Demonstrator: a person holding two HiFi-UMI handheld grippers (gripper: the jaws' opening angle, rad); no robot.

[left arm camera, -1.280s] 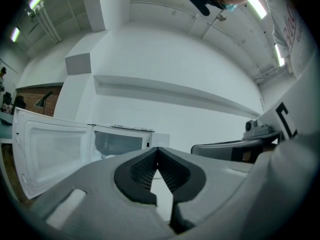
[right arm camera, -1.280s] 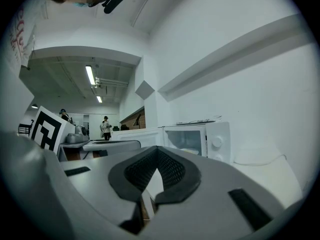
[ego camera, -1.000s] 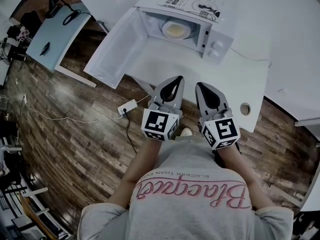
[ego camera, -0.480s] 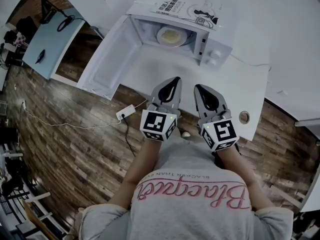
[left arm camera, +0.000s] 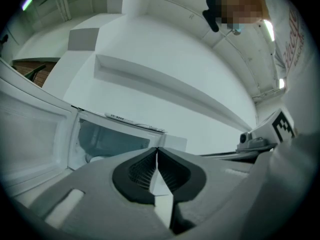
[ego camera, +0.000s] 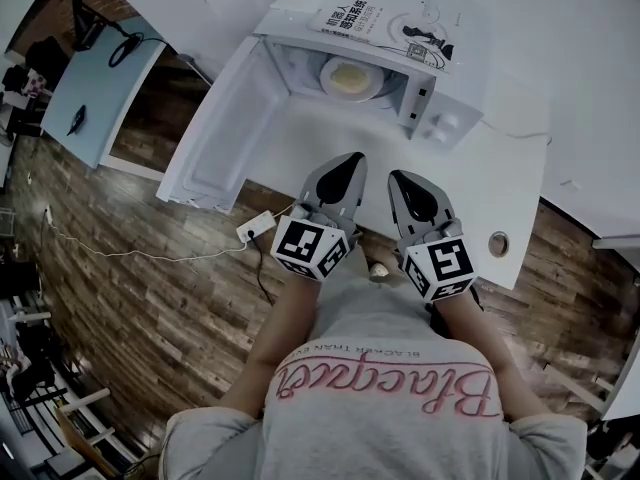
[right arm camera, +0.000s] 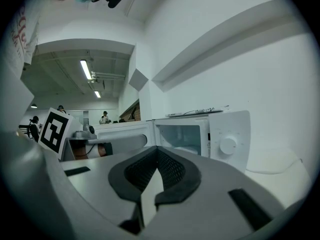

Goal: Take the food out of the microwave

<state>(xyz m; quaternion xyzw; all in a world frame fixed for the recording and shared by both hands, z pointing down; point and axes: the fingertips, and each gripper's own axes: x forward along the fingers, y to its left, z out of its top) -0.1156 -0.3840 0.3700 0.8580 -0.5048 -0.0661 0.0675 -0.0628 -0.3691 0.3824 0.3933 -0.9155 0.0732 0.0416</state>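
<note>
A booklet [ego camera: 385, 20] with dark print, too small to read, is lying on top of the microwave [ego camera: 440, 108]. The food [ego camera: 350, 76], on a round plate with no long side, is sitting inside the microwave, whose door [ego camera: 225, 128] is standing open. The left gripper [ego camera: 350, 160] and the right gripper [ego camera: 399, 178] are hovering in front of the microwave, both with jaws pressed together and holding nothing

Open office: desk [ego camera: 110, 88], strip lights [right arm camera: 86, 69]

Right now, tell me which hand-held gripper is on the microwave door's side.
The left hand-held gripper: the open door hangs out on its side, while the right hand-held gripper sits on the knobs' side. Both are shut and empty.
</note>
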